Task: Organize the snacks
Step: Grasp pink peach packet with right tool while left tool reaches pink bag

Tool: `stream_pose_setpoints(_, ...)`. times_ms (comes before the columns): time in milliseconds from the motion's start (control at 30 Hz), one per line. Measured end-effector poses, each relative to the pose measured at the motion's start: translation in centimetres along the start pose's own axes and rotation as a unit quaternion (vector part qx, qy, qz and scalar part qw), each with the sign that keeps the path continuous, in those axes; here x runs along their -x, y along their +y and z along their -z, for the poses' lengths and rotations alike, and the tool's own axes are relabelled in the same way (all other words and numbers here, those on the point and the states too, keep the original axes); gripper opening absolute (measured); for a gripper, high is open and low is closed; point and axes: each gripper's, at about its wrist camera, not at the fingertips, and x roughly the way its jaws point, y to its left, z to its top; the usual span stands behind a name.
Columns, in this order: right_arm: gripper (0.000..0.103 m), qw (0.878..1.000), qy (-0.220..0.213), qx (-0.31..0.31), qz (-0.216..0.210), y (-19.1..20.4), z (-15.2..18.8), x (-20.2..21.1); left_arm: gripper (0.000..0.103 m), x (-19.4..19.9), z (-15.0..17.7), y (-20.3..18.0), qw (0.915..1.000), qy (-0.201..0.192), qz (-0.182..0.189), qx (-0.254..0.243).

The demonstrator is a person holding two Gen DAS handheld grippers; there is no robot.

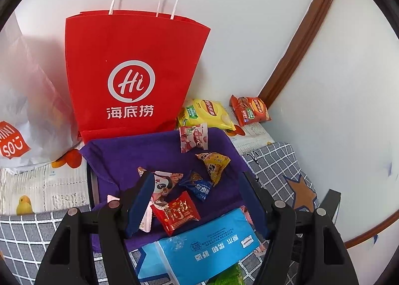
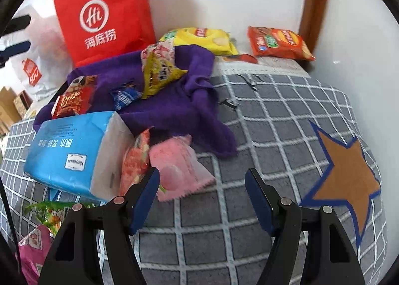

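Observation:
Several small snack packets lie on a purple cloth (image 1: 139, 155): a red one (image 1: 177, 212), a panda-print one (image 1: 164, 182), a blue one (image 1: 199, 187), a yellow one (image 1: 214, 162) and a red-and-white one (image 1: 193, 138). My left gripper (image 1: 197, 175) hovers open over them, gripping nothing. Behind the cloth stands a red paper bag (image 1: 129, 73). In the right wrist view, a pink packet (image 2: 177, 162) and an orange-red packet (image 2: 136, 162) lie beside a blue tissue pack (image 2: 67, 150). My right gripper (image 2: 202, 172) is open just right of the pink packet, its left finger (image 2: 147, 192) at the packet's edge.
A yellow chip bag (image 2: 202, 38) and an orange chip bag (image 2: 279, 43) lie by the white wall. A white plastic bag (image 1: 25, 110) sits left of the red bag. Everything rests on a grey checked bedspread (image 2: 249, 115) with a brown star. A green packet (image 2: 49, 212) lies below the tissue pack.

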Motion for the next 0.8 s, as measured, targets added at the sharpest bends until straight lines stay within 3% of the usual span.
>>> stream_pose_setpoints(333,0.070,0.999,0.035,0.014,-0.037,0.2,-0.7,-2.8,0.068,0.0,0.0,-0.2,1.0000,0.002,0.005,-0.005)
stream_pose_setpoints(567,0.070,0.998,0.033,0.024,-0.048,0.4,-1.0,-3.7,0.068,-0.3,0.1,-0.5,0.9999,0.003,-0.002,-0.011)
stream_pose_setpoints(600,0.069,0.998,0.032,0.033,-0.049,0.6,-1.1,-3.8,0.068,-0.3,0.2,-0.6,0.9999,0.004,-0.002,-0.012)
stream_pose_setpoints(733,0.045,0.996,0.029,0.053,-0.065,1.1,-1.1,-3.4,0.068,-0.3,0.2,-1.4,0.9998,0.007,-0.008,-0.019)
stream_pose_setpoints(800,0.045,0.996,0.023,0.058,-0.062,1.2,-1.0,-2.7,0.068,0.2,0.1,-2.2,0.9995,0.003,-0.010,-0.029)
